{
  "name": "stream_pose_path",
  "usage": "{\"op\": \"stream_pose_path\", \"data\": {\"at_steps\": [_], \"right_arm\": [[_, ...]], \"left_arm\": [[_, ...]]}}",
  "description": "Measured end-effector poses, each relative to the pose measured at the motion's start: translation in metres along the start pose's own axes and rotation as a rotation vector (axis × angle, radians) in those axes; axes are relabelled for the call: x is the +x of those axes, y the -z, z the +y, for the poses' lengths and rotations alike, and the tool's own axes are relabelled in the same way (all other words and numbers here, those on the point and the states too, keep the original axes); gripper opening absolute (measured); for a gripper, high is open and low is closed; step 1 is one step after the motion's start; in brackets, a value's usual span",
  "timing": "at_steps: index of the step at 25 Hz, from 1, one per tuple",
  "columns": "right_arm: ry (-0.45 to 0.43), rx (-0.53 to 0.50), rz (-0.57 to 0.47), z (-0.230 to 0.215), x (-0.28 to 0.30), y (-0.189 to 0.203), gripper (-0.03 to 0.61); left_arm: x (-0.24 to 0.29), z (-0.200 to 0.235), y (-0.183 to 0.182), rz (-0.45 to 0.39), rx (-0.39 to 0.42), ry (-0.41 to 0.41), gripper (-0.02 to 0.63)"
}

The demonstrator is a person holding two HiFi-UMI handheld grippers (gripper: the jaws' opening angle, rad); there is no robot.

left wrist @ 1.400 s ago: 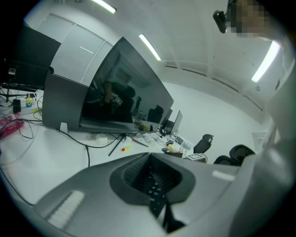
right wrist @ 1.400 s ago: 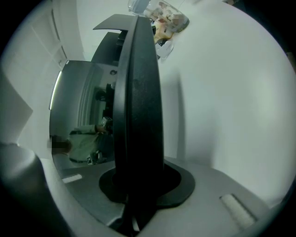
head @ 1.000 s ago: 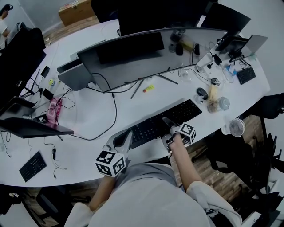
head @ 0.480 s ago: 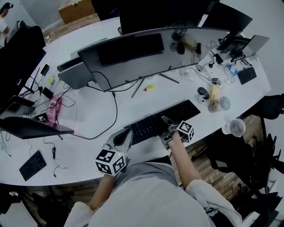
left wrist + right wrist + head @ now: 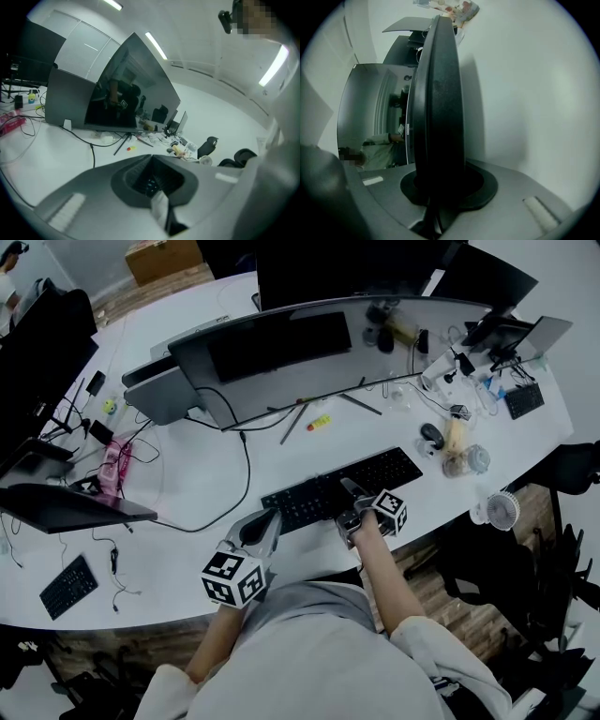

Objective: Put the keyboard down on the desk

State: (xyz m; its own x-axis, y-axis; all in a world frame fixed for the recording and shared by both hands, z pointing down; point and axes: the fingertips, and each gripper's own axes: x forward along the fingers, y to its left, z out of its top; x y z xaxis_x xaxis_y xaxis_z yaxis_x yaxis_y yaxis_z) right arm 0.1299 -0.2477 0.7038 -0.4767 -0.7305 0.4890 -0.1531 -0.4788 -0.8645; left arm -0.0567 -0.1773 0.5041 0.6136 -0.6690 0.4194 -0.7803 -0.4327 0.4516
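Pinching the keyboard's (image 5: 375,474) near edge with your right claw (image 5: 349,491), you had it stretched along the desk's (image 5: 206,474) near side before the monitor (image 5: 281,362). Your left claw's (image 5: 270,519) jaws sat pressed together, empty, beside its left end.

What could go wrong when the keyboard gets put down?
1. The right gripper pinches the keyboard by its near edge, so it might tip or slip out.
2. Its right end is close to the mouse and a jar; a swing could bump them.
3. A black cable lies by its left end, so it might land on that and sit crooked.
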Motion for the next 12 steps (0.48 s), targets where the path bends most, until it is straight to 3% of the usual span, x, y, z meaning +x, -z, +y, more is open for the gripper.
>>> {"op": "stream_pose_path", "data": {"at_steps": [6, 12], "right_arm": [[0.005, 0.007, -0.01, -0.0006, 0.0043, 0.0022, 0.083], [0.069, -0.043, -0.048, -0.0018, 0.0021, -0.0006, 0.112]], "left_arm": [[-0.0014, 0.005, 0.0003, -0.001, -0.009, -0.002, 0.0], [-0.0003, 0.0054, 0.0004, -0.002, -0.016, 0.008, 0.0]]}}
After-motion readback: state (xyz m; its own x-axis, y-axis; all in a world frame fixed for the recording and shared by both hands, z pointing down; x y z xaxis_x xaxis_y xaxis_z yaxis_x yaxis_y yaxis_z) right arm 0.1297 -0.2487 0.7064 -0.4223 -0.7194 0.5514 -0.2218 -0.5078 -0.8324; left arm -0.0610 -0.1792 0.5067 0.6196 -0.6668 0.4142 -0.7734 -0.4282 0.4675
